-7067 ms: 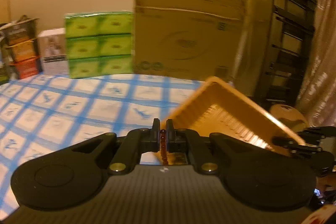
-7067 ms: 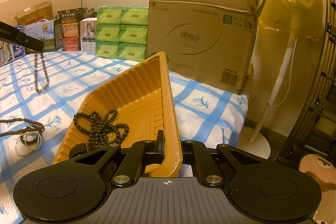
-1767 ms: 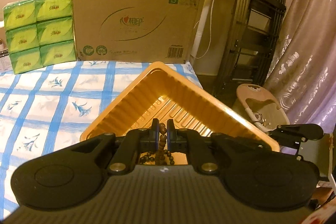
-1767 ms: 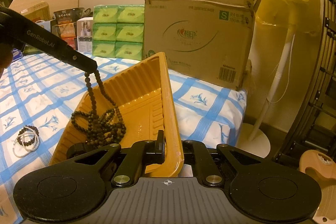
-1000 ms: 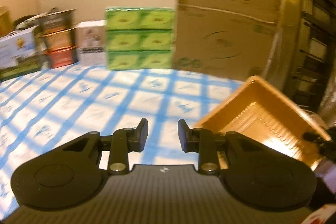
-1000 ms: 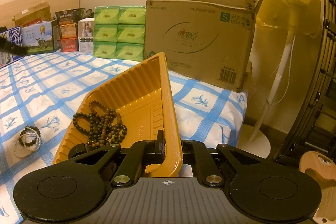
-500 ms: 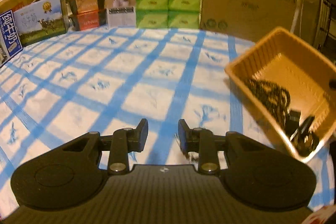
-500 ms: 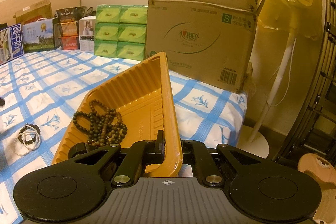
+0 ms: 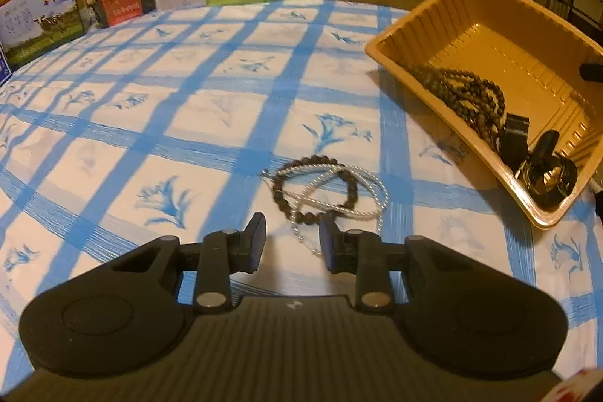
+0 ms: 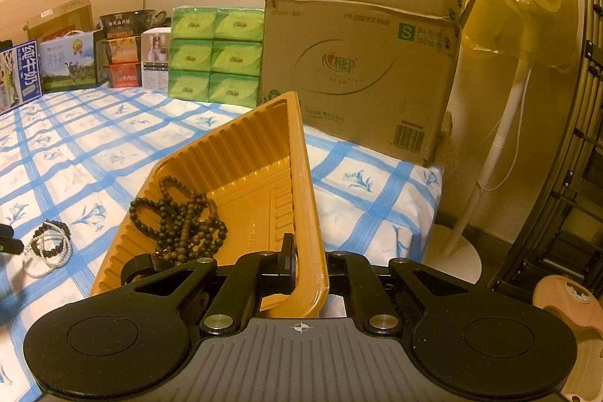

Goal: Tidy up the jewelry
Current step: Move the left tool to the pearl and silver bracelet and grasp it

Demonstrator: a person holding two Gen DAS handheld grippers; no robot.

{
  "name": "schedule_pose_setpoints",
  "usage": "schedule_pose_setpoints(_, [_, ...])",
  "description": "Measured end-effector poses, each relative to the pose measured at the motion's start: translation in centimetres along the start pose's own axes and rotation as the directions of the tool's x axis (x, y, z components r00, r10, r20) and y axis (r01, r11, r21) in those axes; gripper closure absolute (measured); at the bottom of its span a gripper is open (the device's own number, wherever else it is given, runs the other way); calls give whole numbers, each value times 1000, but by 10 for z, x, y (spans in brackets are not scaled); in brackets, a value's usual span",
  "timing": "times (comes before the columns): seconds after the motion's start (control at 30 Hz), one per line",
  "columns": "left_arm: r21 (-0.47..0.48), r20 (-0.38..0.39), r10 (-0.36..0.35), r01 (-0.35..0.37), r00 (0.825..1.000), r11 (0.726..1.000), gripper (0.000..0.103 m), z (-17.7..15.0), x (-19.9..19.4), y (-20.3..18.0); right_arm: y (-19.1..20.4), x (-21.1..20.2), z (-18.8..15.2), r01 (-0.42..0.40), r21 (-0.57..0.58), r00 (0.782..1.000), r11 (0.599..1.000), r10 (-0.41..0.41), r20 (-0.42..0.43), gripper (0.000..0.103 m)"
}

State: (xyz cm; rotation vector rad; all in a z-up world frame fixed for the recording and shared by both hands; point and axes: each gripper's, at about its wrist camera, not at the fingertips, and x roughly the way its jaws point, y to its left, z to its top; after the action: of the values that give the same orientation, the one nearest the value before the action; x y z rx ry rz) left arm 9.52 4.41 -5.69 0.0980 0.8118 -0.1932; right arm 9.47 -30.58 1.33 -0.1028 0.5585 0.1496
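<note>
Left tool (image 9: pixel 291 237) released above bracelets (image 9: pixel 328 189); right tool (image 10: pixel 309 260) clenched on tray (image 10: pixel 307 191) rim. Tangled strands, probably two, may snag, dragging both.

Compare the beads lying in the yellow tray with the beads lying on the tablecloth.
The tray beads are a heaped pile of long dark brown strands; the tablecloth beads are a dark bracelet crossed with pale pearl-like loops, lying flat. The tray beads sit inside the yellow tray, whose rim the right tongs pinch; the tablecloth beads lie loose just ahead of the open left tongs. Both are strings of round beads.
</note>
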Motion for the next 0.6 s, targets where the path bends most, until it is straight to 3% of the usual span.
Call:
schedule_pose_setpoints(0.3, [-50, -21, 18, -19, 1000, 999, 82, -5, 18, -3, -2, 0, -1, 3, 0, 1000, 1000, -3, -1, 97])
schedule_pose_setpoints(0.4, [-85, -18, 19, -20, 1000, 996, 89, -4, 19, -1, -2, 0, -1, 2, 1, 1000, 1000, -2, -1, 96])
schedule_pose_setpoints(0.47, [-86, -20, 19, -20, 1000, 996, 101, -3, 19, -1, -2, 0, -1, 2, 0, 1000, 1000, -2, -1, 96])
schedule_pose_setpoints(0.6, [-72, -5, 29, -29, 1000, 997, 101, 0, 11, 1, -2, 0, -1, 1, 1, 1000, 1000, -1, 0, 97])
